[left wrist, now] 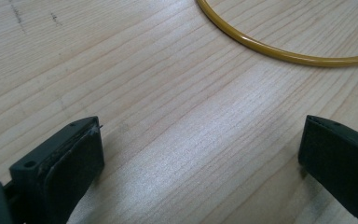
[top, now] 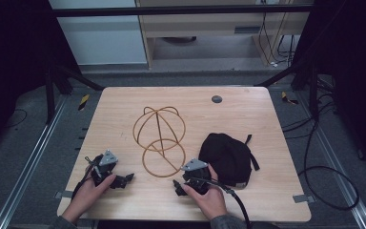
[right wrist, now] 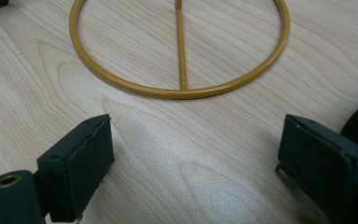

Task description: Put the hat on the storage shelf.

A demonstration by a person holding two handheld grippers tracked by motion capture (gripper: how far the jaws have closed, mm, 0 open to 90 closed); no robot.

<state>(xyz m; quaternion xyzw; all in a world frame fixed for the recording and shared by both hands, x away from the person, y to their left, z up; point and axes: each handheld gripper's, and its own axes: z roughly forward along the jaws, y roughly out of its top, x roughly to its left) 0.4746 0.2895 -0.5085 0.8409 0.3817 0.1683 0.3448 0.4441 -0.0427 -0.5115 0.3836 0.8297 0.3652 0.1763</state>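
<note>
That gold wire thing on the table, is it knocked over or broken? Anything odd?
Yes, the wire stand lies tipped on its side on the table: its round base ring rests flat, the dome frame beyond it. I see no breakage. The black cap lies beside it, off the stand. Both tools are open, holding nothing.

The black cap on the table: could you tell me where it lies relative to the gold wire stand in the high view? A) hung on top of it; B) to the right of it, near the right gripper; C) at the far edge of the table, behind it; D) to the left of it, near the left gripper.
B: the black cap lies flat on the table to the right of the gold wire stand, just beside the right gripper.
</note>
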